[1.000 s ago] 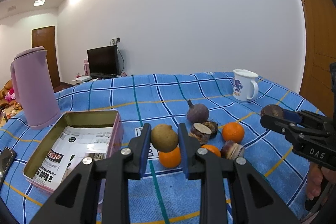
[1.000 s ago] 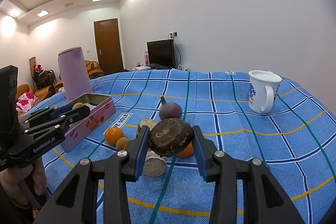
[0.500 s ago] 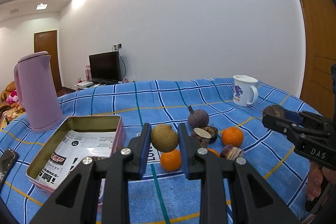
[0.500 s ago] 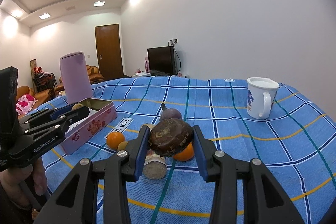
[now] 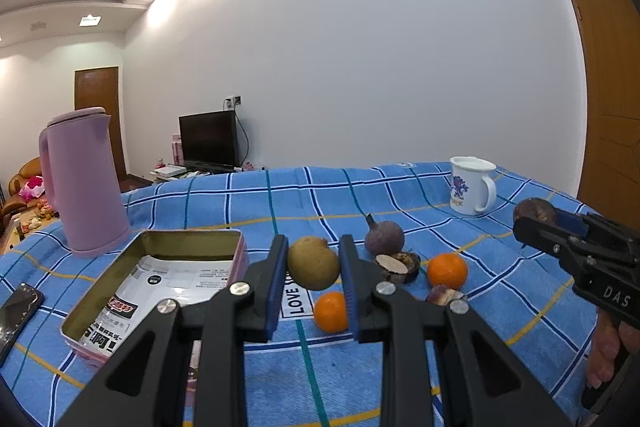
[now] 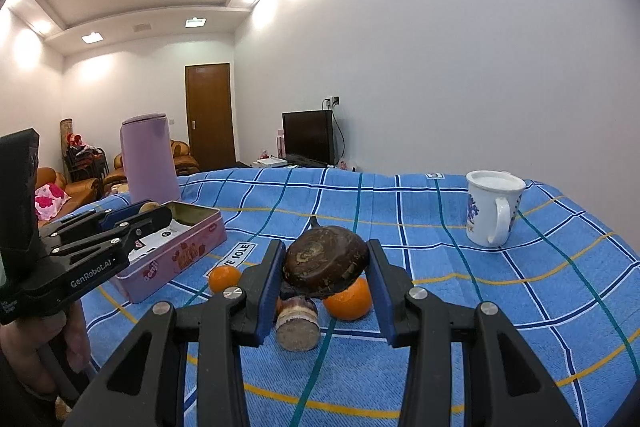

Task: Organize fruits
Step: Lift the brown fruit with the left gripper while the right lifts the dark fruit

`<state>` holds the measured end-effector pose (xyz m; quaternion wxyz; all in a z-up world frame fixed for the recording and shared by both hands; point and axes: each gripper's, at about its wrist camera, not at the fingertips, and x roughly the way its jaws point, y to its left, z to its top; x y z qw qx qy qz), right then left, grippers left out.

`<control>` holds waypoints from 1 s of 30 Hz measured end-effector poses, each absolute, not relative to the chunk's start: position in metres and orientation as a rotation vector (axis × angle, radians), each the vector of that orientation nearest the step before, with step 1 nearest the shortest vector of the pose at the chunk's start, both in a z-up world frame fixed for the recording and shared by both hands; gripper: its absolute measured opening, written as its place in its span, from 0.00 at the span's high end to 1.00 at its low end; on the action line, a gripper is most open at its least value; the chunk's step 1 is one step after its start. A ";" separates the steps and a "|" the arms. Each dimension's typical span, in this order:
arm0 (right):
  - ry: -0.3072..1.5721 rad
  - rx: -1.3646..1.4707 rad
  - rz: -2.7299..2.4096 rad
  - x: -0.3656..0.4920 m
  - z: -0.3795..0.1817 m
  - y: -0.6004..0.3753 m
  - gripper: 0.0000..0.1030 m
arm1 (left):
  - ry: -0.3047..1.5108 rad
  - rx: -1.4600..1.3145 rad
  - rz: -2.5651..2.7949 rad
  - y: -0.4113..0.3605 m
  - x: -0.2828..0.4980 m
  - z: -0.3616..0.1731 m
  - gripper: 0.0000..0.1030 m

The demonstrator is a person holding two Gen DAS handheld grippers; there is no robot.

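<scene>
Above the blue checked tablecloth (image 5: 400, 195), a yellow-brown round fruit (image 5: 313, 263) is clamped in the left gripper (image 5: 313, 269) beside the open pink rectangular tin (image 5: 236, 247), a dark brown flattish fruit (image 6: 326, 262) is clamped in the right gripper (image 6: 326, 267), and lowering into the tin is judged next.

In the left wrist view, a dark phone (image 5: 16, 311) at nine o'clock is cut off by the frame's edge. The left gripper's (image 5: 313, 273) right finger (image 5: 347, 281) covers part of an orange (image 5: 330, 311). Print on the paper inside the pink tin (image 5: 236, 255) is too small to read. In the right wrist view, the dark brown fruit (image 6: 326, 262) hides most of the purple fruit behind it.
</scene>
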<state>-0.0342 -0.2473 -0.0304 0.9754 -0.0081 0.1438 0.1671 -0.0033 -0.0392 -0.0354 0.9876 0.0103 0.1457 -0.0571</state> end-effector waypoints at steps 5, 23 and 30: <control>0.286 -0.026 0.337 -0.033 -0.031 -0.243 0.59 | 0.297 0.015 -0.111 -0.038 -0.003 -0.036 0.74; 0.296 -0.054 0.386 -0.020 -0.031 -0.212 0.59 | 0.340 0.010 -0.033 -0.016 0.010 -0.039 0.74; 0.309 -0.077 0.429 -0.012 -0.032 -0.191 0.59 | 0.375 0.008 0.001 -0.001 0.017 -0.042 0.74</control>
